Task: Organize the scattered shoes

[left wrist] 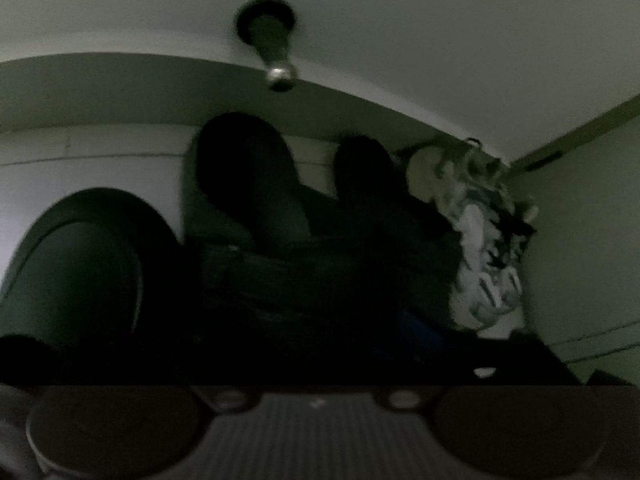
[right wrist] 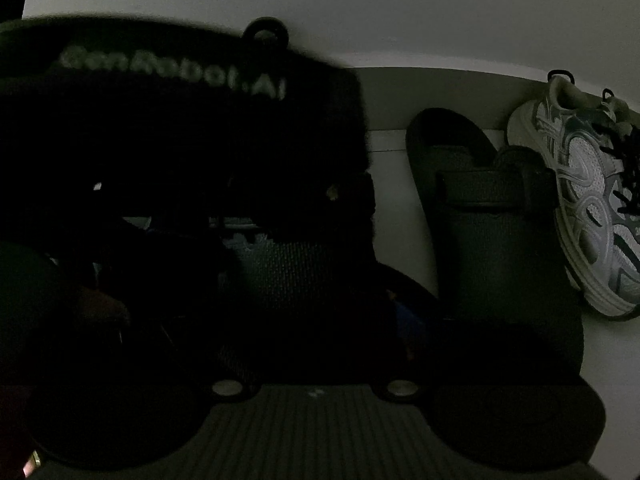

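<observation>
Three shoes show against the pale baseboard in the right wrist view: a dark strapped slide sandal (right wrist: 492, 216) at centre right, a white-and-grey mesh running sneaker with black laces (right wrist: 580, 200) touching its right side, and a second dark sandal (right wrist: 304, 272) at lower centre, half hidden in shadow. The other handheld tool, a black body with pale lettering (right wrist: 172, 76), fills the upper left of that frame.

In the left wrist view the same dark sandal pair (left wrist: 256, 184) sits mid-frame, the sneaker (left wrist: 480, 232) to its right, and a dark rounded shoe shape (left wrist: 80, 272) at lower left. A metal door stopper (left wrist: 276, 52) juts from the wall above.

Both views are so dark that neither tool's fingers can be made out, so I cannot tell whether the left gripper or the right gripper is open or holding anything.

Judging from the row, the step appears to be seating the sandals side by side on the floor. To do it well, keep each heel to the baseboard, match the toes, and avoid nudging the sneaker out of line.
</observation>
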Tool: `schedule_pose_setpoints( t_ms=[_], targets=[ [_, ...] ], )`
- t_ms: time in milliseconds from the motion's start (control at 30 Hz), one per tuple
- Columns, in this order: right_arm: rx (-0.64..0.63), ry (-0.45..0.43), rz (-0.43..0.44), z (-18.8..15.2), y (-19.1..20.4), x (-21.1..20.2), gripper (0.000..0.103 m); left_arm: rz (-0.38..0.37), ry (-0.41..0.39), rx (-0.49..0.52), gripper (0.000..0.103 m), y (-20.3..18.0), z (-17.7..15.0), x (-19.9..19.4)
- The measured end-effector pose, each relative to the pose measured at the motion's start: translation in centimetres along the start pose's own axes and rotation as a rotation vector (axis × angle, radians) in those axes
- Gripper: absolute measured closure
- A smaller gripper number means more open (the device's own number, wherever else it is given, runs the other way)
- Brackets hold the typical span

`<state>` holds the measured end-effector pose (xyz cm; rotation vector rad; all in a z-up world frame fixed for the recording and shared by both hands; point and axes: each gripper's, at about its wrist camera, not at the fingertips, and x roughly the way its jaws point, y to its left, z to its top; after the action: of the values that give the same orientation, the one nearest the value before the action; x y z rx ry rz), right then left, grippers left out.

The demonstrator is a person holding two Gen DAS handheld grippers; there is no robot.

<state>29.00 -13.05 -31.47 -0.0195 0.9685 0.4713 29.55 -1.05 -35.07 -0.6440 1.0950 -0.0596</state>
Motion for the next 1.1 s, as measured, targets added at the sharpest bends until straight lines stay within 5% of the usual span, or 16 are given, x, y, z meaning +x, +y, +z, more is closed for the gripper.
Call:
schedule_pose_setpoints(
  t_ms=[233, 667, 867, 1100],
  targets=[
    [0.005, 0.001, 0.014, 0.3, 0.8, 1.0, 0.002, 0.001, -0.003, 0.024, 0.024, 0.1, 0.4, 0.2],
    [0.045, -0.027, -0.008, 0.0, 1.4, 1.2, 0.008, 0.014, 0.028, 0.062, 0.029, 0.1, 0.5, 0.5],
    [0.116, -0.036, -0.071, -0.1, 0.1, 0.7, 0.010, -0.058, 0.107, 0.022, 0.041, 0.7, 0.4, 2.0],
    [0.121, -0.046, -0.059, 0.0, -0.5, -0.1, 0.012, -0.102, 0.116, 0.046, 0.030, 1.1, 0.5, 3.6]
  ],
)
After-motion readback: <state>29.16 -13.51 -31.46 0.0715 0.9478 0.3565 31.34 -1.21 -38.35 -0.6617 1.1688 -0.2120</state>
